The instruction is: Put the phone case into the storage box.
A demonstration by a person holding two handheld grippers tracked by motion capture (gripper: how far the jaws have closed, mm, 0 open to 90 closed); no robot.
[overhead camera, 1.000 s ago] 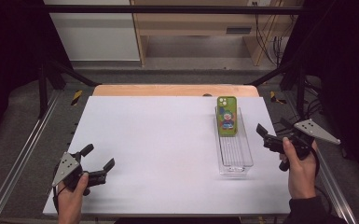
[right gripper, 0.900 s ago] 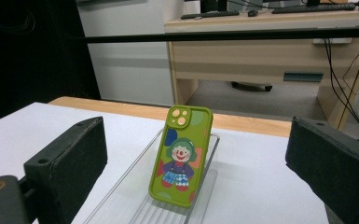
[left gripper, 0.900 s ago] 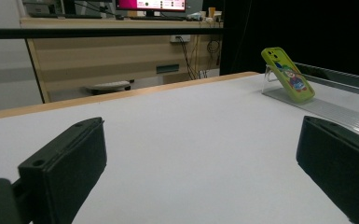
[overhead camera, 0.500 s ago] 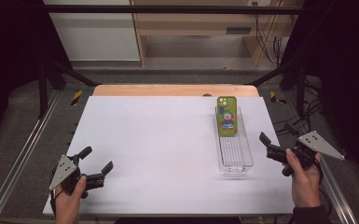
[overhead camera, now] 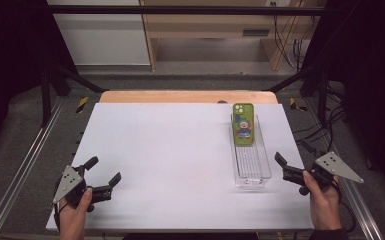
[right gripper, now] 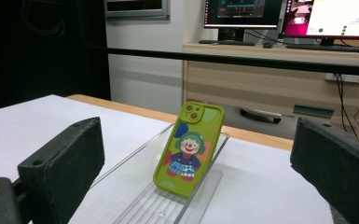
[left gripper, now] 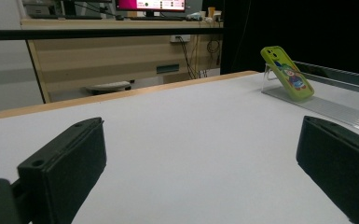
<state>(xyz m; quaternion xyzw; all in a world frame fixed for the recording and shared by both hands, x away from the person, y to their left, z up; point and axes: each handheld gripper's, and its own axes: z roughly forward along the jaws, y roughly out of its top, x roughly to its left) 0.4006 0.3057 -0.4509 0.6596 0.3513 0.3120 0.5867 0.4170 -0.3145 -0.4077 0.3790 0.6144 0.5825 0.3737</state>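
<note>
the green phone (overhead camera: 243, 131) is propped upright in a clear tray (overhead camera: 252, 172) for easy grasping, while both hand-held grippers, left (overhead camera: 101, 175) and right (overhead camera: 282, 167), are held wide open and empty, the right one's jaws having just been opening.

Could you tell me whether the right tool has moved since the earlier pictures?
Yes. In the high view the right tool has drawn back toward the table's near edge, from beside the middle of the clear tray to its near end, and its jaws have just been opening, empty.
</note>
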